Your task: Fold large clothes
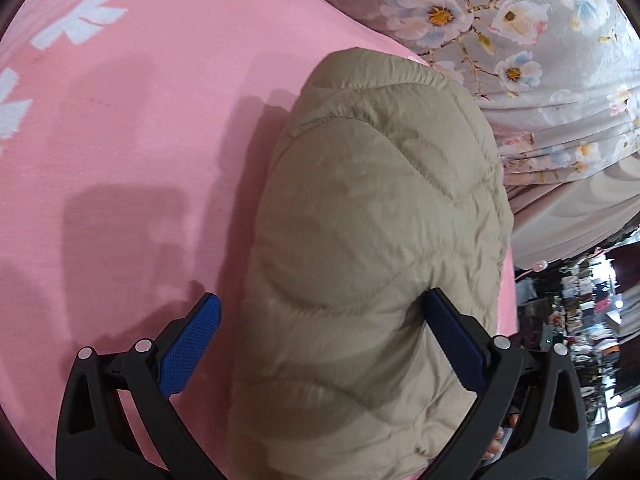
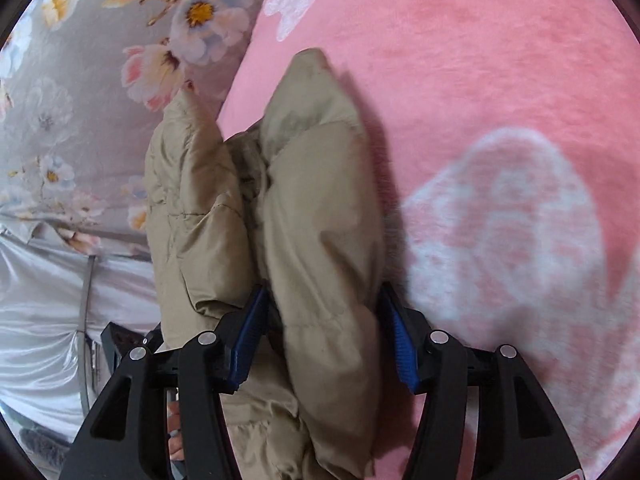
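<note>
A beige quilted puffer jacket [image 1: 376,216] lies bunched in a thick fold on a pink blanket [image 1: 132,152]. My left gripper [image 1: 320,324] is wide open; the jacket fills the gap between its blue pads, and the right pad presses into the fabric while the left pad stands clear of it. In the right wrist view the jacket [image 2: 316,216] is bundled in puffy folds, and my right gripper [image 2: 322,320] is shut on a thick fold of it, with both blue pads pressed against the fabric. The pink blanket [image 2: 500,100] lies under it.
A grey floral bedspread [image 1: 520,40] borders the pink blanket on the far side, and it also shows in the right wrist view [image 2: 80,100]. Shiny white fabric [image 2: 44,300] hangs below it. A cluttered dark area [image 1: 580,320] lies beyond the bed edge.
</note>
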### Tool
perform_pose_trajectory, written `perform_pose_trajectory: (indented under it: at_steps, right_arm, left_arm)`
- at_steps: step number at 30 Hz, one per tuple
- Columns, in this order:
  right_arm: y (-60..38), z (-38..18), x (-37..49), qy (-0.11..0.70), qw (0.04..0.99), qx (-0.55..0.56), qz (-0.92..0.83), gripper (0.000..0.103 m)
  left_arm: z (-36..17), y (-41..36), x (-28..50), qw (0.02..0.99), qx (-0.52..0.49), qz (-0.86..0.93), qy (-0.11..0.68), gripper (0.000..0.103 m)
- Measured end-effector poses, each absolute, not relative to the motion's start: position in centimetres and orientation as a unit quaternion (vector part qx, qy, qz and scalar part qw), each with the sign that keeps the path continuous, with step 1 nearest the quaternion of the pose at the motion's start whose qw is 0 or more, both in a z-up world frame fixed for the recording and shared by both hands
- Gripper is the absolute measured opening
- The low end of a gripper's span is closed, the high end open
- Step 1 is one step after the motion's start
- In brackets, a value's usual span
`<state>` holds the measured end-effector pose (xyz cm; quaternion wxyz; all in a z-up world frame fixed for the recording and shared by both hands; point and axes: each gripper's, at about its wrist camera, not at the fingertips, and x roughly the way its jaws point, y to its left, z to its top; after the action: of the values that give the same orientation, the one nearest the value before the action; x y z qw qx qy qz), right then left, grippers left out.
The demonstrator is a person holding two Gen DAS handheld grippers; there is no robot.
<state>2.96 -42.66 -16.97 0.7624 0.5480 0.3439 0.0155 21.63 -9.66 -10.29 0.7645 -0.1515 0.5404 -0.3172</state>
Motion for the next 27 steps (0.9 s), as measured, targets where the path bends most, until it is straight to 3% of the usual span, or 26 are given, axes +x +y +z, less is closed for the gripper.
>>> perform_pose_trajectory:
  at_steps: [7, 8, 12, 14, 17, 19, 27]
  right_arm:
    - [-42.1, -16.8, 6.0, 0.339, 0.767, 0.544, 0.032, 0.057]
    - [-42.1, -16.7, 6.2, 0.339, 0.77, 0.539, 0.03, 0.054]
    - [-41.5, -16.6, 6.6, 0.322, 0.782, 0.531, 0.05, 0.02]
    - [-40.9, -15.5, 6.3, 0.32, 0.805, 0.497, 0.038, 0.015]
    - [-39.5, -12.6, 5.9, 0.309, 0.846, 0.435, 0.01, 0.013]
    - [-38.6, -10.3, 5.5, 0.287, 0.87, 0.402, 0.005, 0.013]
    - [-35.1, -0.3, 4.4, 0.199, 0.932, 0.302, 0.01, 0.012]
  left_arm:
    - [-10.4, -12.4, 21.4, 0.78, -0.117, -0.311, 0.53, 0.098]
    - [-10.3, -12.8, 21.2, 0.786, -0.109, -0.306, 0.526, 0.098]
    - [-9.5, -13.9, 20.2, 0.808, -0.066, -0.303, 0.5, 0.098]
    - [-8.6, -14.1, 19.4, 0.821, -0.047, -0.304, 0.482, 0.088]
    - [-6.8, -13.9, 18.5, 0.836, -0.032, -0.31, 0.452, 0.073]
    - [-4.9, -13.5, 17.6, 0.851, -0.02, -0.316, 0.419, 0.068]
    - [3.5, -11.1, 14.4, 0.901, 0.009, -0.314, 0.299, 0.065]
